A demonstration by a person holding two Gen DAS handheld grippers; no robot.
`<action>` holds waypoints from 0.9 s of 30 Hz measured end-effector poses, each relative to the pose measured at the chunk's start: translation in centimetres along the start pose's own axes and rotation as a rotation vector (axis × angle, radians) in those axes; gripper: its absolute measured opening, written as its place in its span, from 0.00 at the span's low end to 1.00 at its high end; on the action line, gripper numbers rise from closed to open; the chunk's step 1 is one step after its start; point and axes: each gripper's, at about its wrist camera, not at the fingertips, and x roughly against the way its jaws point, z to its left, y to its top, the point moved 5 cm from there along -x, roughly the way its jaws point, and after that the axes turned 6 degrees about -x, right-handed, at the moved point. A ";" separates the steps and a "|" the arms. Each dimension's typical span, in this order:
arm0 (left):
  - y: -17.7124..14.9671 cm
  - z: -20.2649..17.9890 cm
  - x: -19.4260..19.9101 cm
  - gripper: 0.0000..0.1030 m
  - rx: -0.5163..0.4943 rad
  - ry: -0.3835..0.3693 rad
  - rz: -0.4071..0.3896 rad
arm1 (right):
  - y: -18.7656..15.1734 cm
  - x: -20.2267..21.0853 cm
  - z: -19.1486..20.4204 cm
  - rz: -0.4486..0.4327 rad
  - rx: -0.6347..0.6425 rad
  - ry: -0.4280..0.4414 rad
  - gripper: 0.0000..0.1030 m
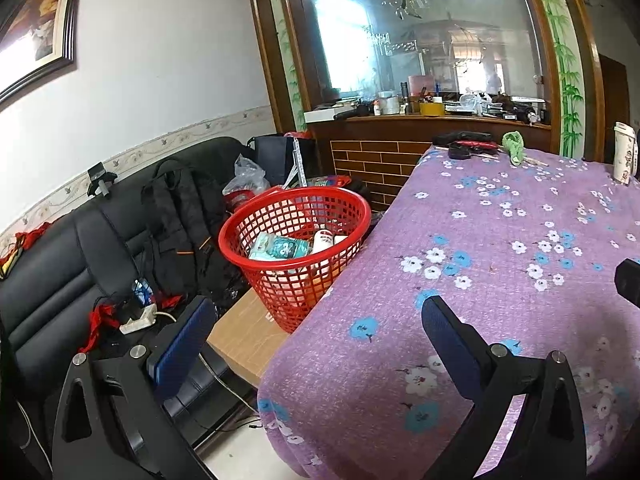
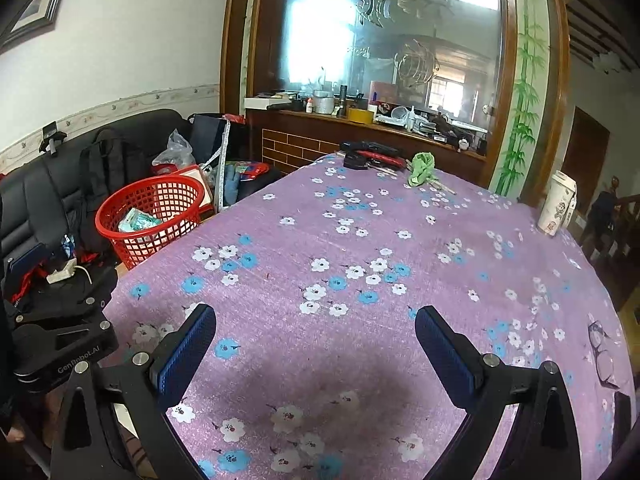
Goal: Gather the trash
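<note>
A red mesh basket (image 1: pixel 294 236) stands on a wooden stand left of the table and holds a teal packet (image 1: pixel 280 247) and a white bottle (image 1: pixel 323 239). It also shows in the right wrist view (image 2: pixel 150 216). My left gripper (image 1: pixel 316 320) is open and empty, hovering over the table's left edge near the basket. My right gripper (image 2: pixel 316 328) is open and empty above the purple floral tablecloth (image 2: pixel 360 264). The left gripper's body (image 2: pixel 60 336) shows at the left. A crumpled green cloth (image 2: pixel 422 168) and a white paper cup (image 2: pixel 558 204) sit on the table.
A black sofa (image 1: pixel 60 280) with a backpack (image 1: pixel 180 208), a power strip (image 1: pixel 140 320) and bags lies left. Black and red tools (image 2: pixel 372 156) lie at the table's far end. Glasses (image 2: pixel 604 356) rest at the table's right edge. A cluttered wooden counter (image 2: pixel 380 120) stands behind.
</note>
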 end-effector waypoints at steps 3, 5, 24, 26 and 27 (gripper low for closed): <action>0.0 0.2 -0.2 1.00 0.007 -0.005 -0.005 | 0.0 -0.3 0.3 0.003 0.014 -0.007 0.98; 0.0 0.2 -0.3 1.00 0.009 -0.002 -0.010 | -0.1 -0.6 0.4 0.010 0.017 -0.006 0.98; -0.3 0.2 -0.9 1.00 0.011 -0.003 0.003 | -0.2 -1.1 0.8 0.029 0.023 -0.007 0.98; -0.4 0.1 -1.0 1.00 0.008 -0.002 0.007 | -0.2 -1.1 0.6 0.029 0.022 -0.007 0.98; -0.4 0.1 -1.1 1.00 0.007 -0.002 0.008 | -0.2 -1.1 0.6 0.029 0.023 -0.007 0.98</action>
